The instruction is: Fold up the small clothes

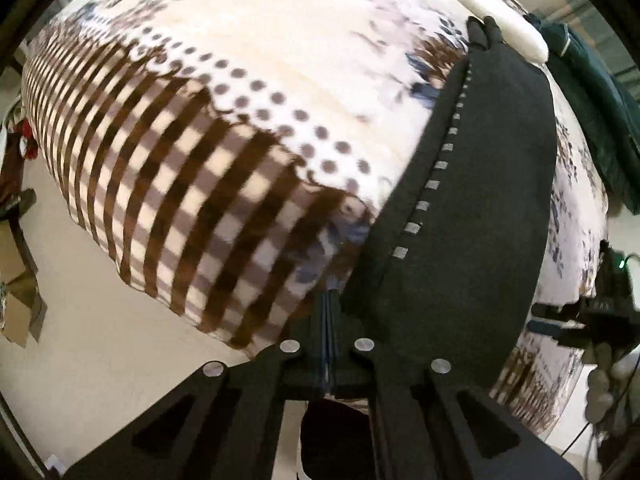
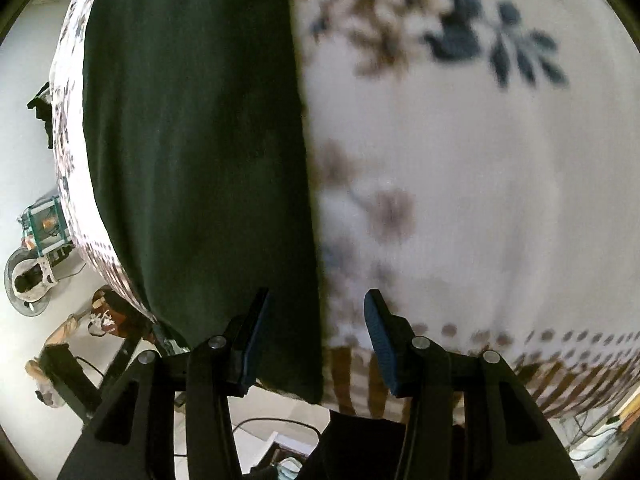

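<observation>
A black garment (image 1: 480, 200) with a row of small grey squares lies along the right side of a patterned bedsheet (image 1: 260, 80). My left gripper (image 1: 330, 300) is shut, and the garment's near edge runs into its closed fingertips by the bed's edge. My right gripper (image 1: 538, 320) shows at the far right, held by a gloved hand (image 1: 600, 384). In the right wrist view the same dark garment (image 2: 192, 160) fills the left half. My right gripper (image 2: 316, 316) stands open just above the garment's right edge, and its blue pads (image 2: 378, 336) touch nothing.
A dark green cloth (image 1: 592, 100) and a white oblong thing (image 1: 504, 20) lie at the bed's far right. The pale floor (image 1: 100, 360) is below the bed edge, with cardboard (image 1: 20, 300), a floor fan (image 2: 26, 280), a stand and cables (image 2: 272, 424).
</observation>
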Tool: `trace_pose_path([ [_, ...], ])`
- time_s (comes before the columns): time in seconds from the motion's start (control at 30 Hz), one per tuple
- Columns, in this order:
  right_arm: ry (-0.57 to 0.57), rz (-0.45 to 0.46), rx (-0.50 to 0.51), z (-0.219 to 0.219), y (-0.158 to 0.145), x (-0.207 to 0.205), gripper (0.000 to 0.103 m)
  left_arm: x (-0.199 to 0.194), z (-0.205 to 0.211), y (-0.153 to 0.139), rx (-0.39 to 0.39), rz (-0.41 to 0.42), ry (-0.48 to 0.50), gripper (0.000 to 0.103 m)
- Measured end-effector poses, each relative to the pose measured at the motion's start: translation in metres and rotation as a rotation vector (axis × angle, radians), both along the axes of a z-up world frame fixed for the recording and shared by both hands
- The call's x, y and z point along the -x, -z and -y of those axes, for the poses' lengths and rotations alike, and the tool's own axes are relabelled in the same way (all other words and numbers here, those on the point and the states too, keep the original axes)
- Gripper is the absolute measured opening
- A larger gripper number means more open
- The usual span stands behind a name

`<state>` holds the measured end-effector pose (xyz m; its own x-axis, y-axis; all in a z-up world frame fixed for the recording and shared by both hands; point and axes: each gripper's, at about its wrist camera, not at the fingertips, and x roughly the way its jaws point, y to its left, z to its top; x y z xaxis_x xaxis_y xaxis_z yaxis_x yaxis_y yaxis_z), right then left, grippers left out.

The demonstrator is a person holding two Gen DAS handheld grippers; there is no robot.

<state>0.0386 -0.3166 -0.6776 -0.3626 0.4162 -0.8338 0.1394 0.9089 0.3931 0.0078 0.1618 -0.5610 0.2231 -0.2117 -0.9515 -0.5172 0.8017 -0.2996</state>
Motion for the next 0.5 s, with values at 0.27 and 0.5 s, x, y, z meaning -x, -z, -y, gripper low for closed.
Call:
trace_pose_path([
  [0.27,0.031,-0.015,-0.085,0.004,-0.010,0.022,0.049,-0.027,0.035,0.001,0.162,0.014,0.012,0.047],
  [0.5,0.072,-0.019,-0.093,-0.005,-0.012,0.043,0.049,-0.058,0.065,0.031,0.112,-0.077,0.182,0.049],
])
